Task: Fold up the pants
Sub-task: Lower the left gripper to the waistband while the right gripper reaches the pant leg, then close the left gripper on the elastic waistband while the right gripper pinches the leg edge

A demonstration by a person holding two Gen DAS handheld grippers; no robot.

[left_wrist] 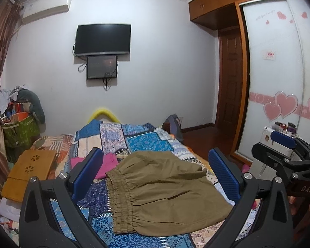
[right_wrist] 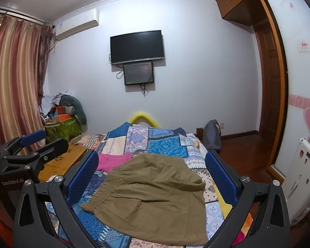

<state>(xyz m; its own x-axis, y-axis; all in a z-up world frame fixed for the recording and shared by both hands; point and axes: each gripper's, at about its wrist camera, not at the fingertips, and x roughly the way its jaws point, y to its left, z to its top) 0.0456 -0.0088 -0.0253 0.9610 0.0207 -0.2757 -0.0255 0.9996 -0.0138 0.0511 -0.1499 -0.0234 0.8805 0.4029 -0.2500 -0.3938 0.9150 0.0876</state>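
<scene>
The left gripper (left_wrist: 155, 177) hung above the bed with its blue-padded fingers (left_wrist: 223, 173) spread wide and nothing between them. The right gripper (right_wrist: 153, 177) was released in the same way, fingers (right_wrist: 82, 177) far apart, grasping nothing. Both hovered at the near end of the pants (left_wrist: 165, 190), not touching them.

The olive-brown pants lay on the patchwork quilt (left_wrist: 138, 136), bunched into a short, wide heap rather than spread flat. Their elastic waistband (left_wrist: 119, 202) ran along the side of the pants toward the curtain (right_wrist: 12, 78), and a fold of cloth rose at the far edge of the pants. Just beyond the waistband, a pink garment (left_wrist: 107, 165) lay on the quilt, touching or nearly touching the pants. Farther out on the waistband side of the pants, a small wooden lap table (left_wrist: 29, 171) rested at the bed's edge. Well beyond the pants, a dark television (right_wrist: 136, 46) hung on the white wall, a smaller screen (right_wrist: 138, 73) just beneath it.
</scene>
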